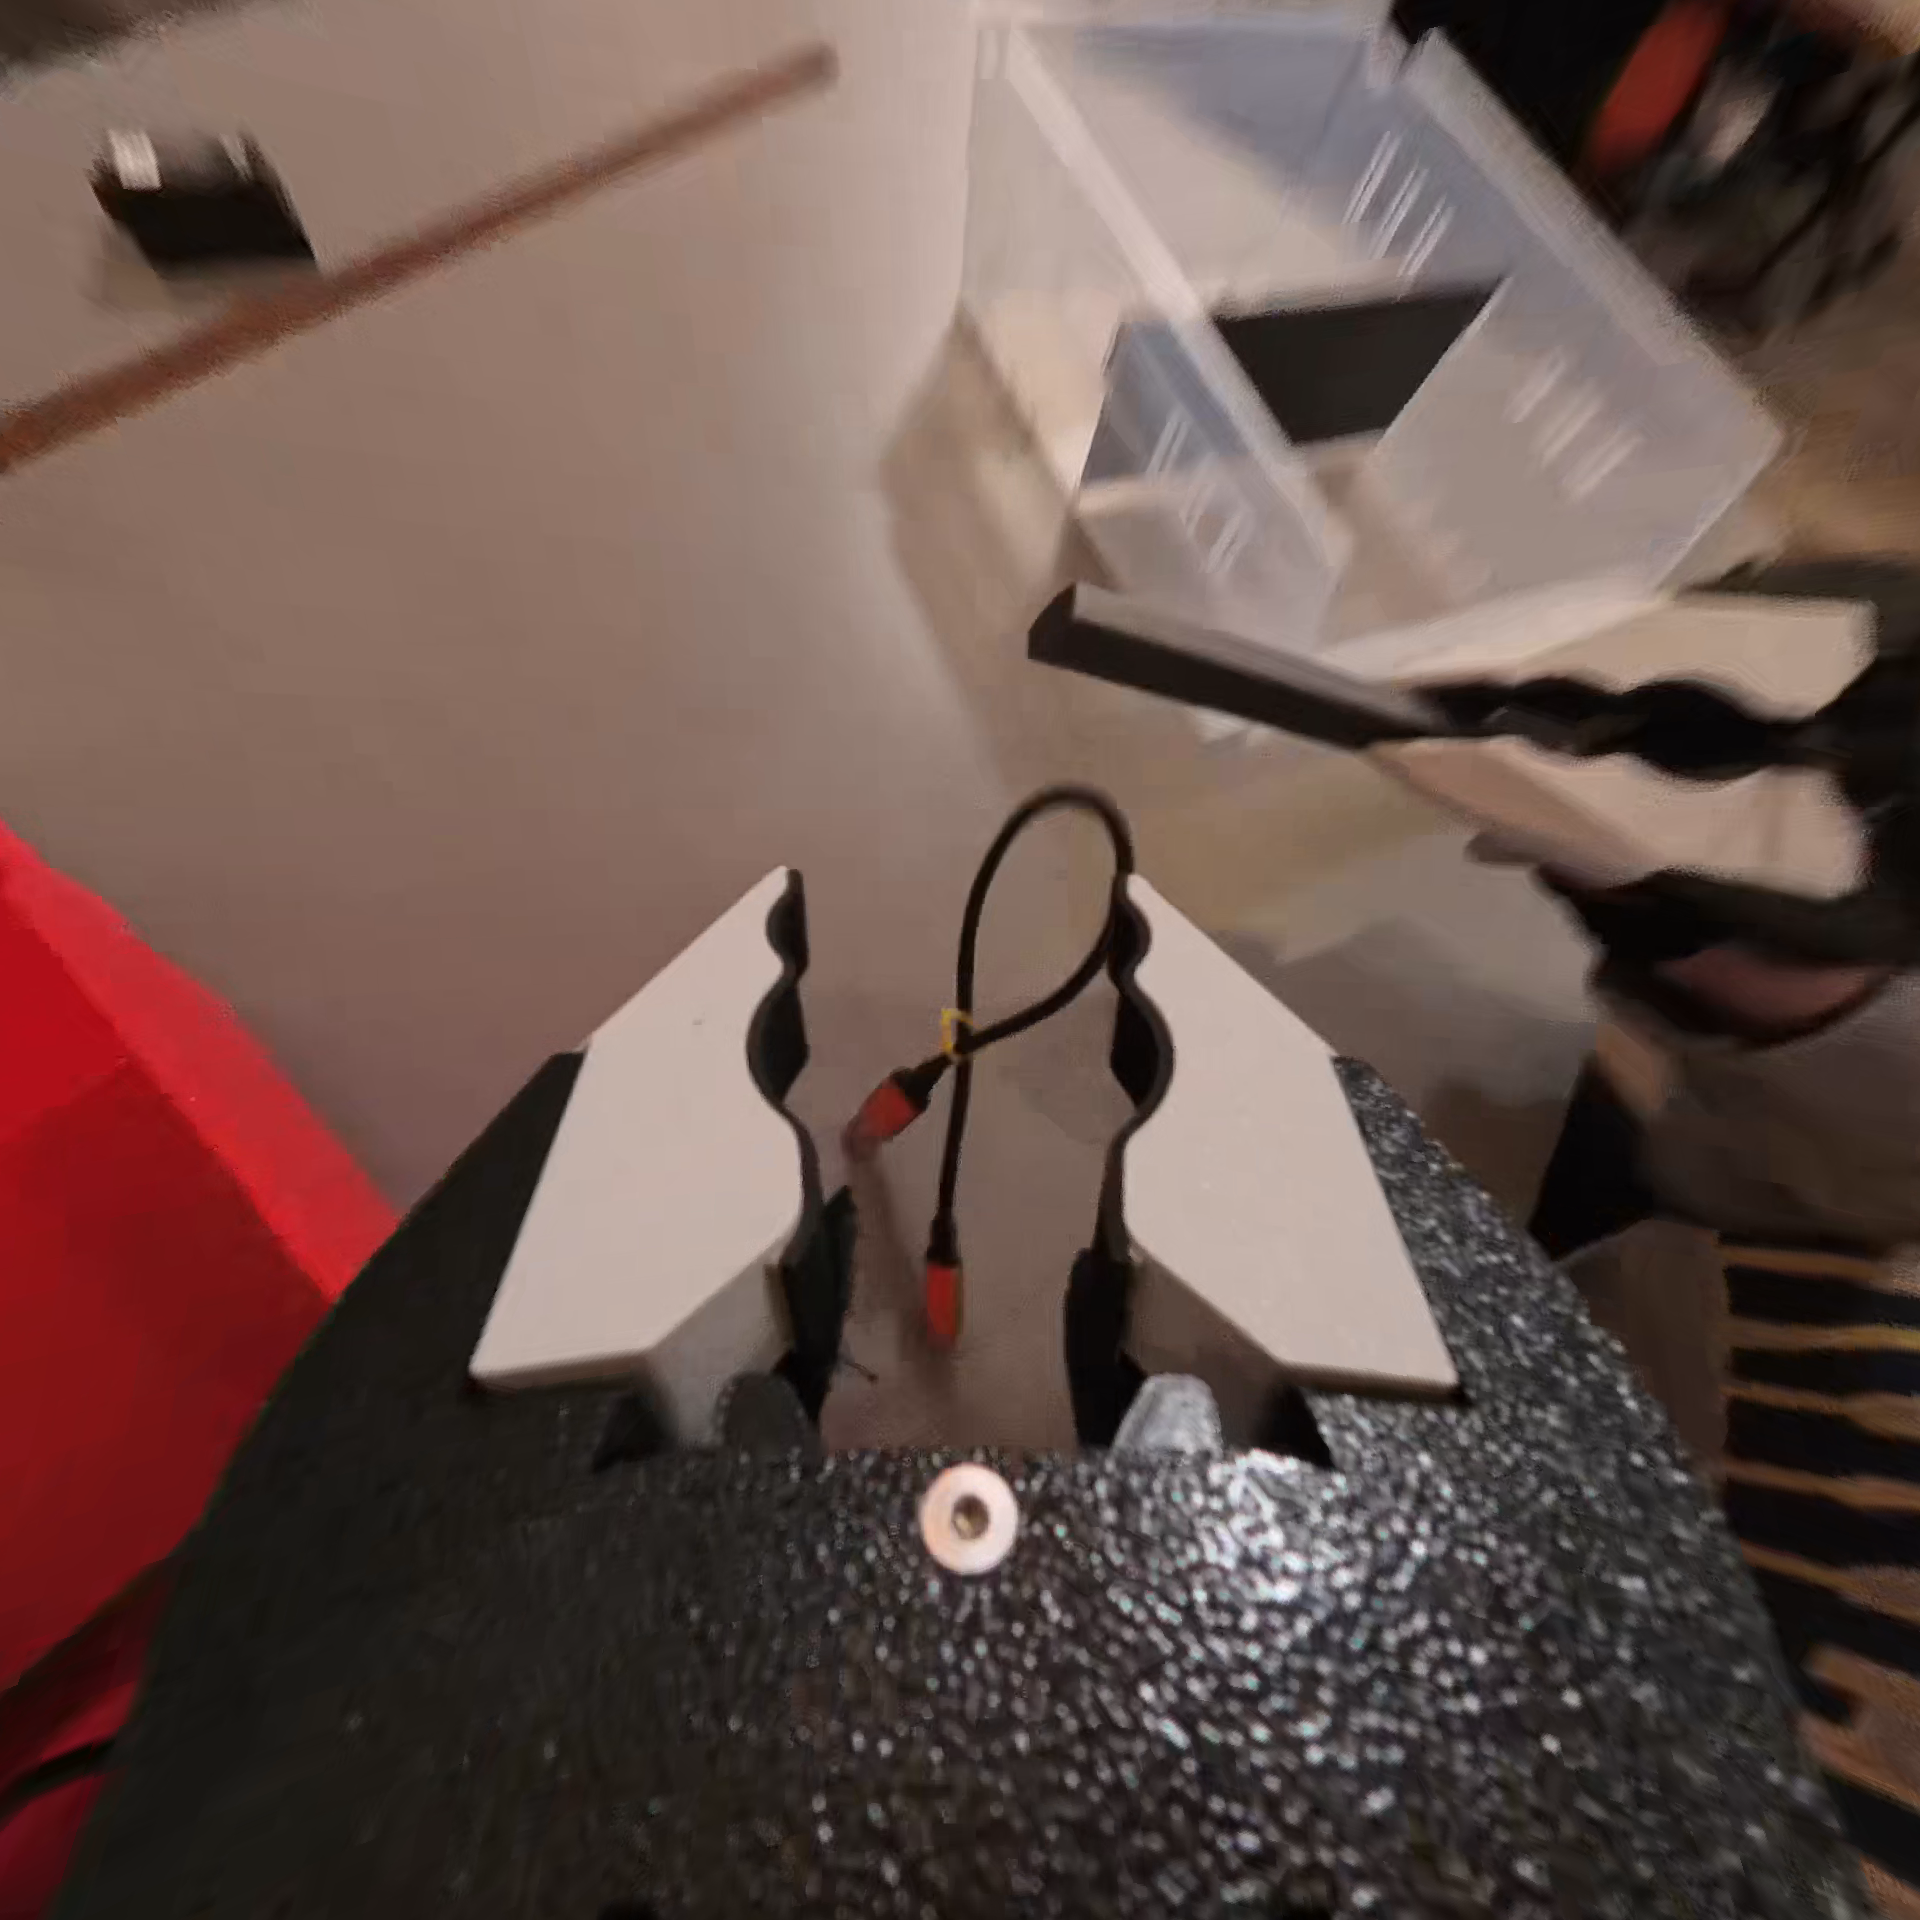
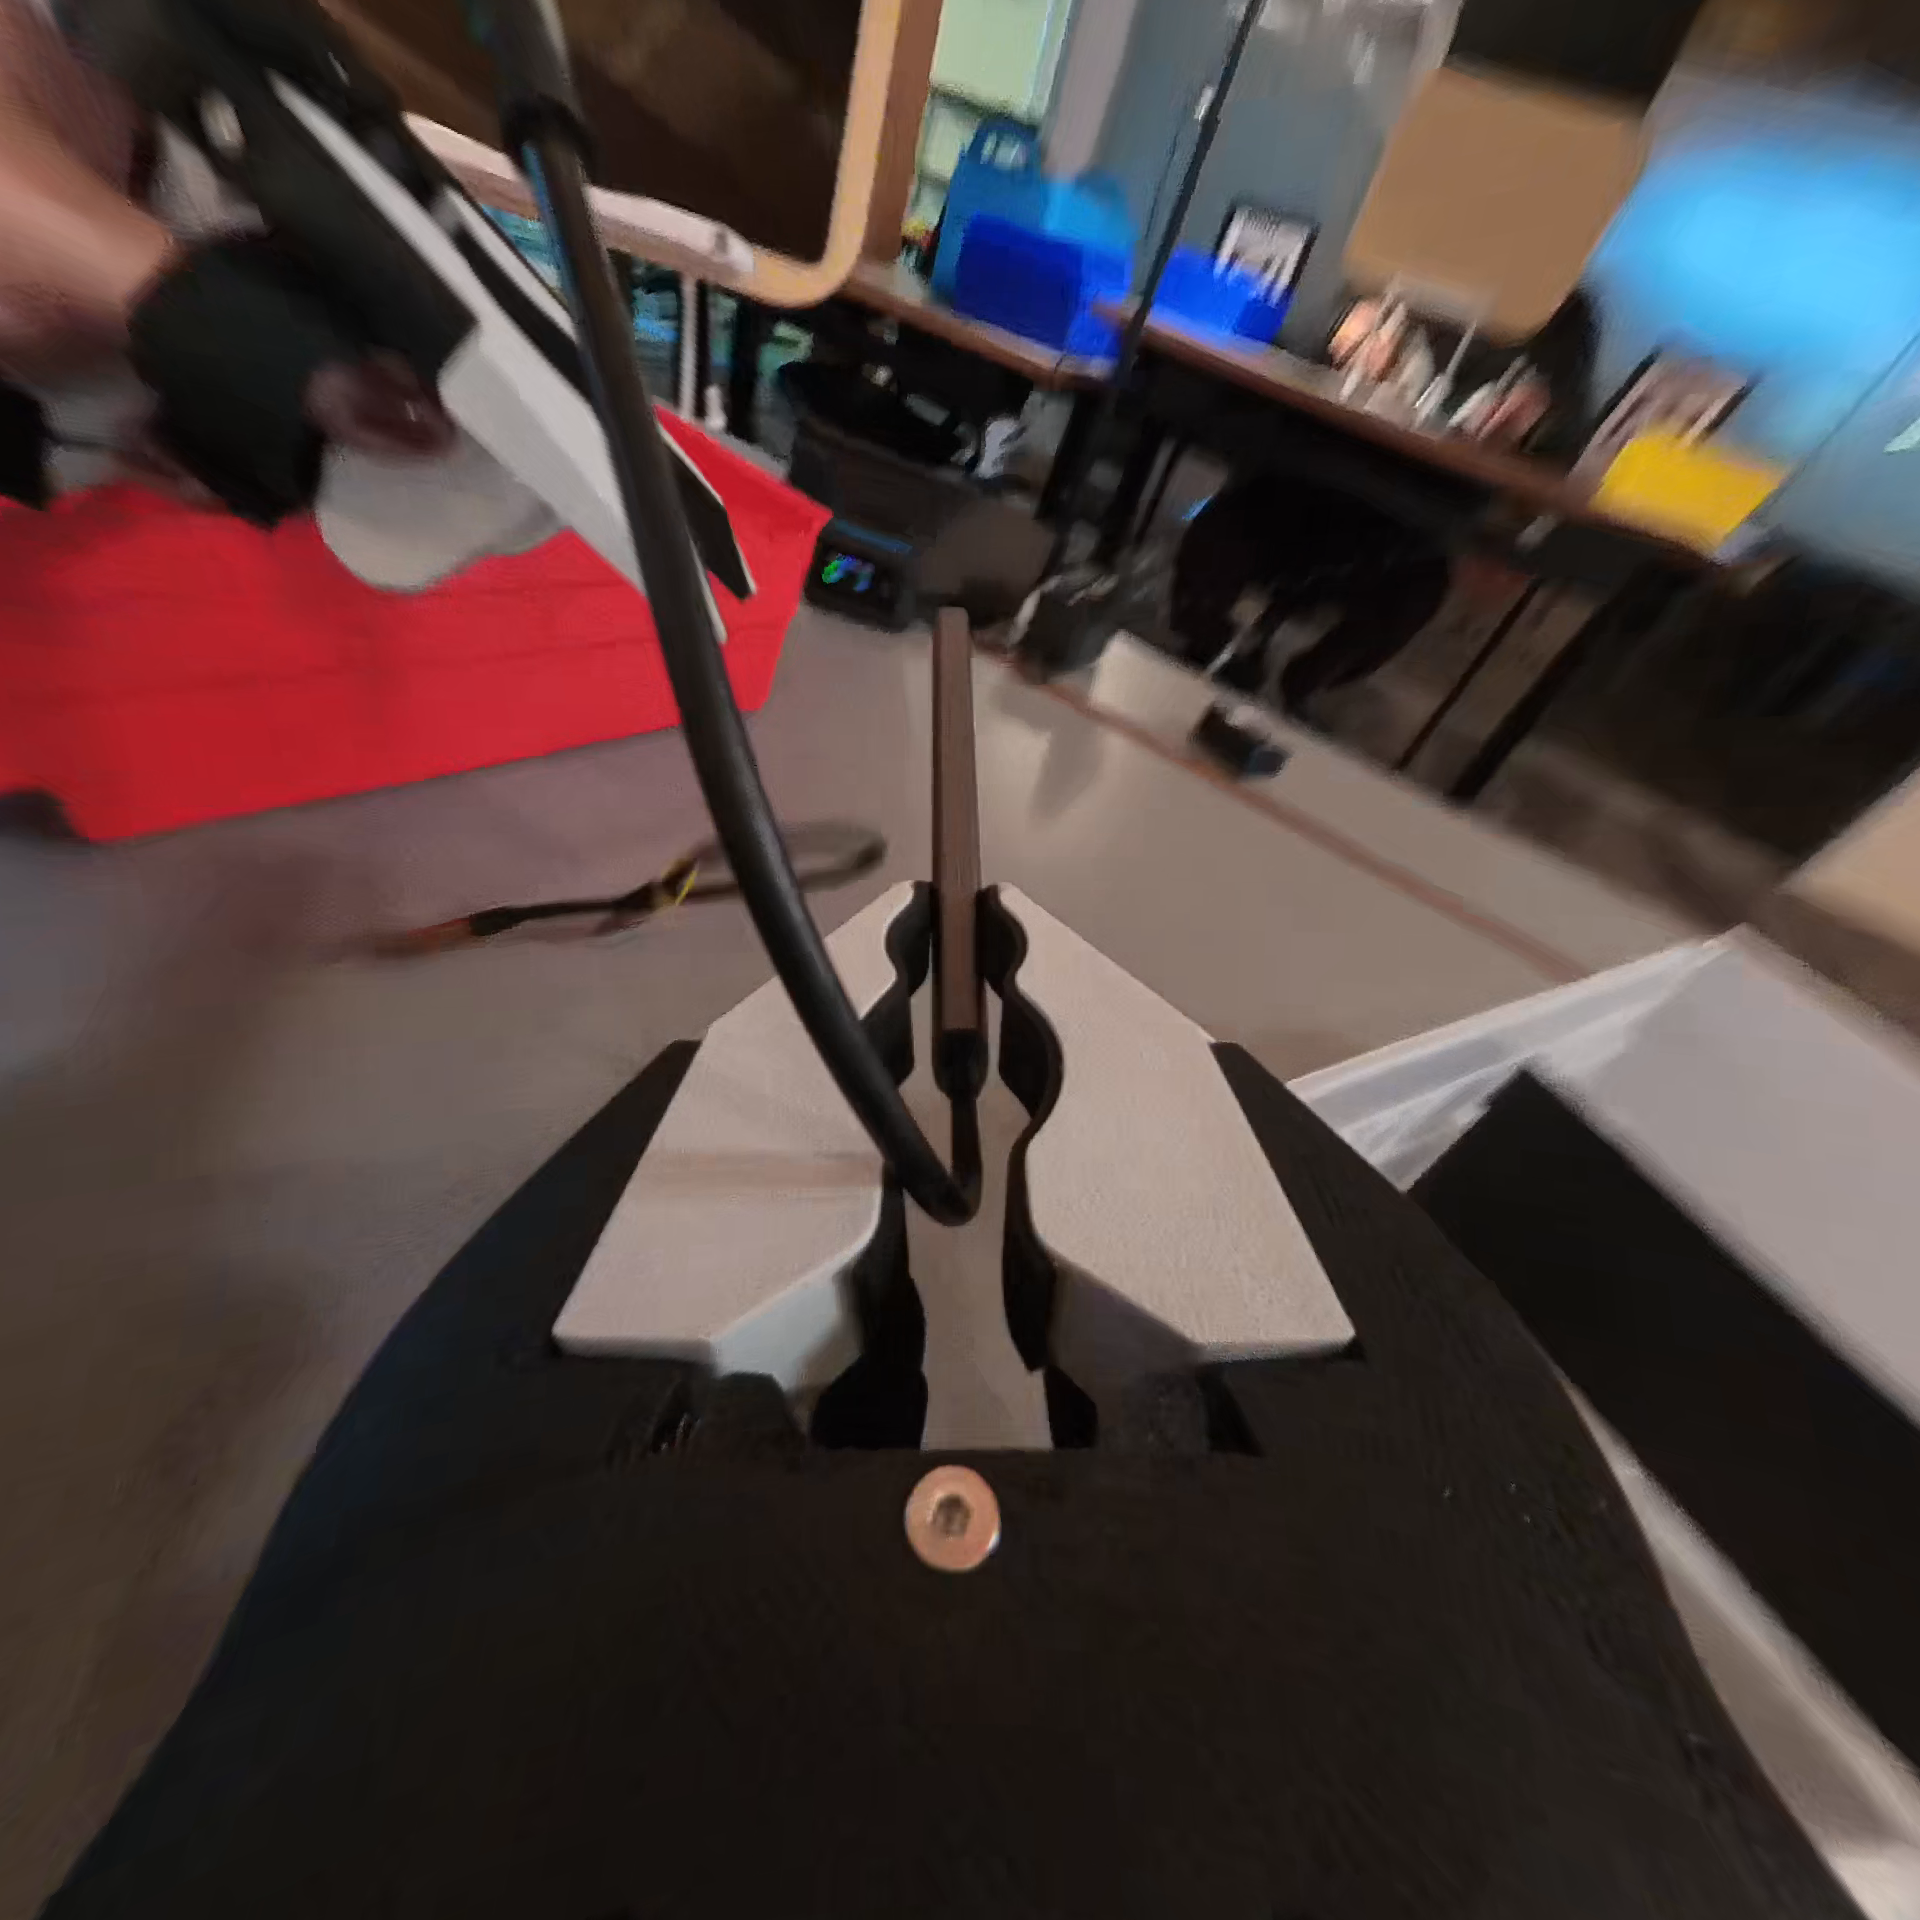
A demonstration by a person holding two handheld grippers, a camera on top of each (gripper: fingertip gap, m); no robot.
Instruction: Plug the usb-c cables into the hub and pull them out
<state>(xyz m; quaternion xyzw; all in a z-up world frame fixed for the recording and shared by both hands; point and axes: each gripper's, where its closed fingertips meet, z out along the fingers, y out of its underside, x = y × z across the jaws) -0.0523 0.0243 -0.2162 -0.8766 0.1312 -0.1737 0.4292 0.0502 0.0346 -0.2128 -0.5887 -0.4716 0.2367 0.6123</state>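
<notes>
My right gripper is closed on the thin dark hub, which stands on edge between its fingers. My left gripper is spread wide above the short black usb-c cable, which lies loose on the bench. Beyond the cable stands a clear plastic box.

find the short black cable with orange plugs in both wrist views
Left wrist view: the short black cable lies looped on the table, low centre, framed by the open left gripper.
Right wrist view: the same cable, blurred, lies on the table at middle left, beyond the right gripper that clamps the hub.
Shared landmark: the red cloth.
</notes>
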